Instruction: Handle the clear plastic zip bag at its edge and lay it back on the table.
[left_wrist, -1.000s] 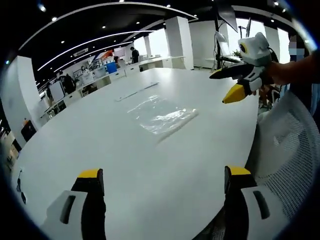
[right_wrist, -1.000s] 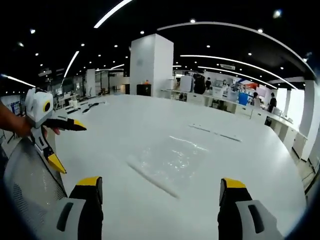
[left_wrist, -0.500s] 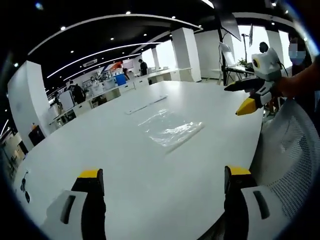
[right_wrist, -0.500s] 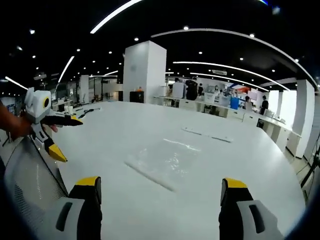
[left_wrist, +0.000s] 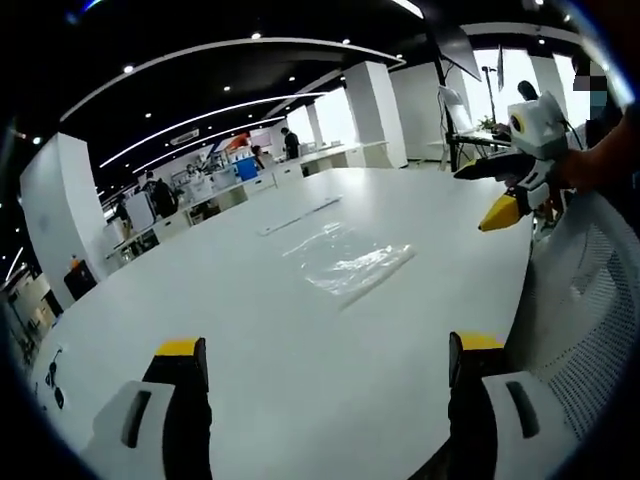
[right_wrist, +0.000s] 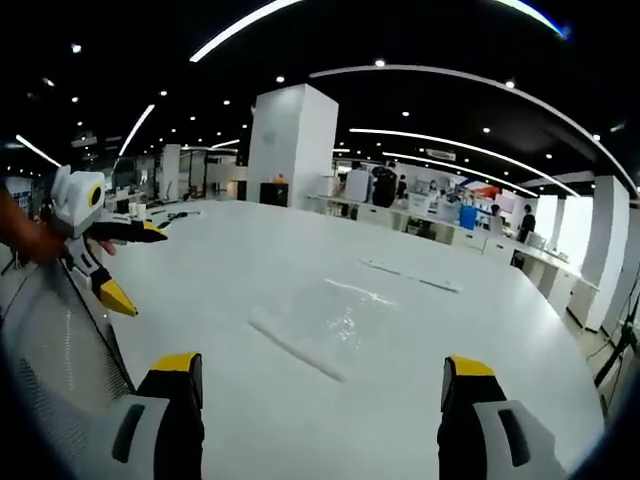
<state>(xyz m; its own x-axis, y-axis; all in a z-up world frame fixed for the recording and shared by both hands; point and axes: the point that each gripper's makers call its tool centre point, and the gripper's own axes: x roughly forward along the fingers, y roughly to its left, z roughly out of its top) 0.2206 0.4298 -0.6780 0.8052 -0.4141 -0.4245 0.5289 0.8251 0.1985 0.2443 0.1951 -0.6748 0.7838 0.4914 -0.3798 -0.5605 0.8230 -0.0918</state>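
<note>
A clear plastic zip bag (left_wrist: 347, 262) lies flat on the white table (left_wrist: 250, 330), its zip edge toward the near side; in the right gripper view the bag (right_wrist: 325, 322) sits mid-table. My left gripper (left_wrist: 325, 360) is open above the table's near part, well short of the bag. My right gripper (right_wrist: 315, 380) is open too, nothing between its jaws. In the left gripper view the right gripper (left_wrist: 490, 195) hangs at the far right in a hand, jaws apart. The left gripper (right_wrist: 125, 265) shows at the left of the right gripper view, jaws apart.
A thin pale strip (left_wrist: 300, 213) lies on the table beyond the bag. A white mesh chair back (left_wrist: 585, 320) stands at the table's edge. White pillars (right_wrist: 290, 145) and desks with people stand far behind.
Both views have shifted slightly as the hands moved; the bag lies flat and still. Both grippers stay open.
</note>
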